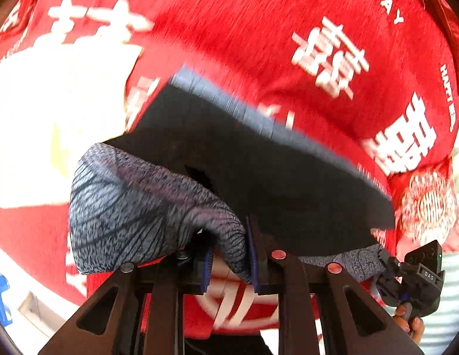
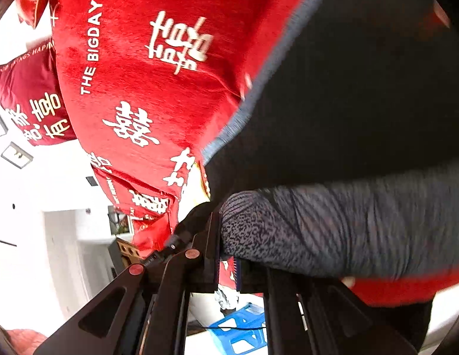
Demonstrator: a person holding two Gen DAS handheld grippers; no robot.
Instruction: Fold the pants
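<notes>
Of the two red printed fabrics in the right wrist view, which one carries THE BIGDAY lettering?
The bright red cloth spread beneath the pants carries it. The darker maroon fabric at the far left shows only characters and a curved line of small lettering.

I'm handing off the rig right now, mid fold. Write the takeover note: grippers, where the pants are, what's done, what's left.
Left gripper: shut on the grey patterned pants, a bunched edge pinched between its pads.
Right gripper: shut on the pants too, at another point along the same edge; the fabric stretches between the two grippers.
Pants: lifted, a dark panel hanging over the red printed bedspread.
Done: both grasps made, the edge raised.
Left: probably carry the held edge across, lay it down, release and smooth. No finished fold is visible yet.
</notes>
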